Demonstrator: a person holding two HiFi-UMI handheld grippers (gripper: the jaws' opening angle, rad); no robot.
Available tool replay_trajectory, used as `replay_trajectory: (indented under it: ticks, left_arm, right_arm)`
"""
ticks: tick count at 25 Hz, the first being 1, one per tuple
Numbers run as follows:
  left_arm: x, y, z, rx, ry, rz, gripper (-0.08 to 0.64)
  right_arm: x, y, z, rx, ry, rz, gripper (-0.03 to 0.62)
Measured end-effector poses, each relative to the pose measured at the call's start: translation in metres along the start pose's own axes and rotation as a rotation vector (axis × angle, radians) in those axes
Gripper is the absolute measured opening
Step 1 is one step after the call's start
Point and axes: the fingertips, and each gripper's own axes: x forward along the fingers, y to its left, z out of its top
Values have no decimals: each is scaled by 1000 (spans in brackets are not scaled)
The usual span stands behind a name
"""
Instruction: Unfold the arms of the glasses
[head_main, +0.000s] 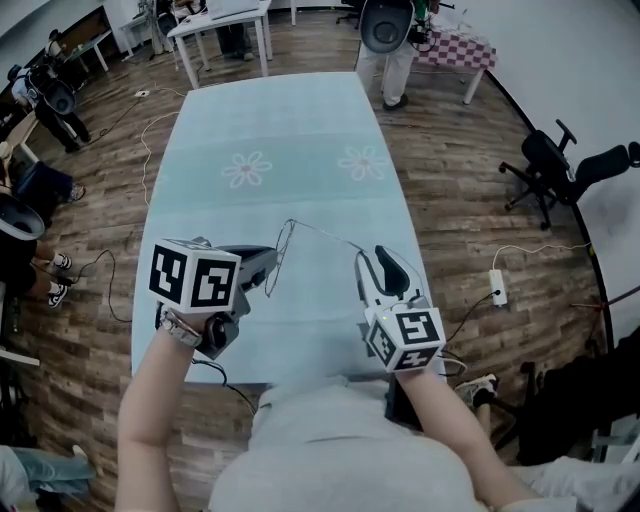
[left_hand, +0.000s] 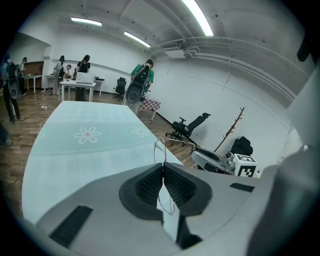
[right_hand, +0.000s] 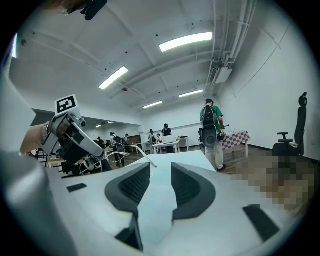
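Thin wire-rimmed glasses (head_main: 281, 250) hang just above the pale blue table (head_main: 270, 120). My left gripper (head_main: 268, 272) is shut on their front frame. In the left gripper view the pads (left_hand: 150, 185) meet on the wire rim (left_hand: 160, 150), which sticks up past the fingertips. One glasses arm (head_main: 325, 235) stretches out to the right toward my right gripper (head_main: 375, 262). The right gripper (right_hand: 160, 172) stands open with a clear gap between its pads. The arm's tip (right_hand: 145, 157) lies just beyond its left finger, touching neither pad.
The tablecloth has flower prints (head_main: 246, 168) at mid-table. A person (head_main: 385, 40) stands at the table's far end. A black office chair (head_main: 545, 165) and a power strip (head_main: 497, 287) are on the wooden floor to the right. White desks (head_main: 220, 25) stand at the back.
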Motion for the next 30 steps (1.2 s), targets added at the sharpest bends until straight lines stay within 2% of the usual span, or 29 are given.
replay_trajectory:
  ticks: [8, 12, 16, 23, 30]
  left_arm:
    - [-5, 11, 20, -29, -37, 18, 15]
    - [-6, 7, 24, -18, -42, 14, 15]
    - [-7, 6, 25, -22, -53, 7, 14]
    - [-8, 4, 25, -67, -74, -35, 14]
    - [-13, 2, 29, -70, -94, -37, 12]
  right_arm:
    - [6, 31, 2, -21, -11, 175, 126]
    - [5, 50, 1, -77, -5, 241, 126]
    - [3, 55, 2, -107, -15, 249, 126]
    - [0, 41, 10, -42, -46, 213, 123]
    - [-2, 50, 5, -40, -23, 248, 121]
